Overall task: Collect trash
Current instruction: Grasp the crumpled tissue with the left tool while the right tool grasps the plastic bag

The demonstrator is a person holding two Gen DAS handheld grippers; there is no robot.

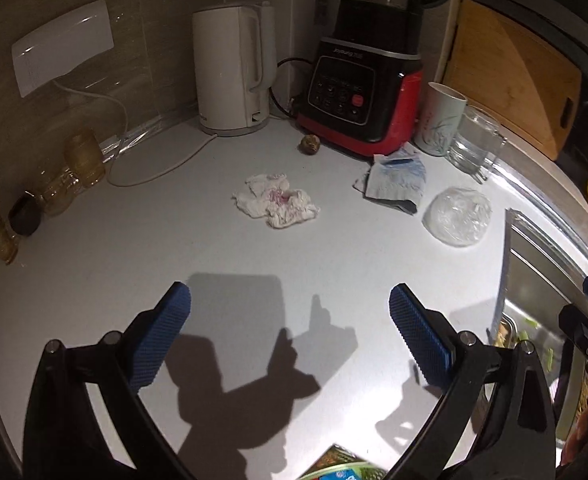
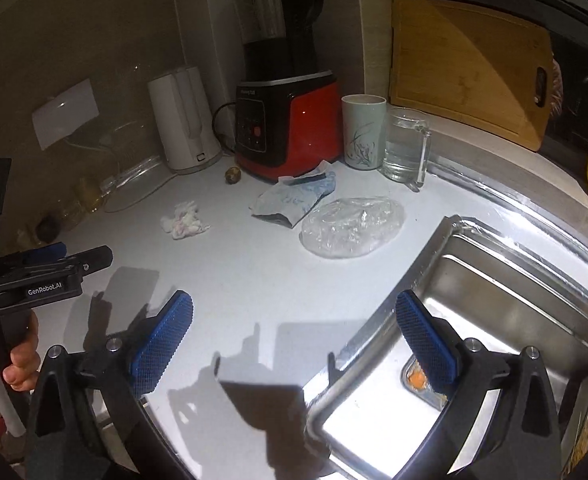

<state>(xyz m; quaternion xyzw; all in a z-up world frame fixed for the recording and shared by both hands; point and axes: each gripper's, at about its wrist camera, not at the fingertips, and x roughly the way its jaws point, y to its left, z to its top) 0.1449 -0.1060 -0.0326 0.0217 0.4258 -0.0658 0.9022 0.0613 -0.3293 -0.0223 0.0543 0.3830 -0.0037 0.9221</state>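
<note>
Both the left hand-held gripper (image 1: pixel 289 336) and the right hand-held gripper (image 2: pixel 294 340) are spread wide and carry nothing. On the worktop (image 1: pixel 133 264) the crumpled tissue (image 1: pixel 275 204), the torn wrapper (image 1: pixel 394 180) and the plastic film (image 1: pixel 458 216) are not collected yet, so most work seems left.

I see a white kettle (image 1: pixel 231 70) beside a red and black blender (image 1: pixel 360 92) at the back of the white counter (image 1: pixel 133 260), then a patterned cup (image 1: pixel 440 120), a glass mug (image 1: pixel 476 142), a wooden cutting board (image 1: pixel 512 76) and a steel sink (image 2: pixel 506 308).
</note>
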